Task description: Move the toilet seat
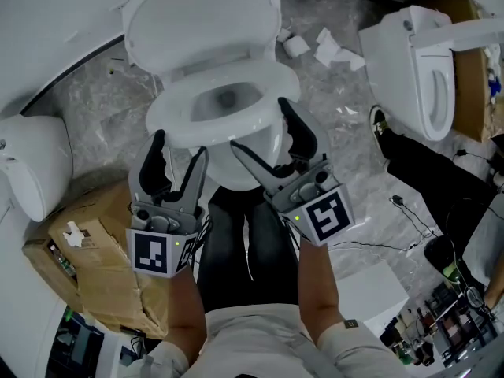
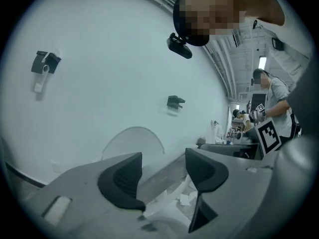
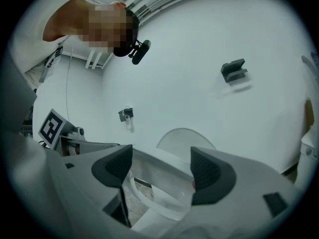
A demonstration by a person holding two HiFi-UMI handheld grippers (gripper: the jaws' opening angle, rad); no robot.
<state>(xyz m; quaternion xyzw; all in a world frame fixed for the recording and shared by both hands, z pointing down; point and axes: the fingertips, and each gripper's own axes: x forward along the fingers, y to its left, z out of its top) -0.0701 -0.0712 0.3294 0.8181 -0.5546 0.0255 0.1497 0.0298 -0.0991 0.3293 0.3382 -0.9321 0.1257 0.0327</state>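
White seat lies lowered; from above, my left gripper and right gripper flank its near rim, lining up a grip. Left gripper view: fingers apart, pinching nothing. Right gripper view: apart too, with the rim between them, so next I'd clamp and lift.

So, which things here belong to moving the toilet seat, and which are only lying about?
Job: white oval toilet seat; raised white lid; left tool; right tool, both open.
Lying about: brown cardboard box; crumpled white paper; white toilet on the right.
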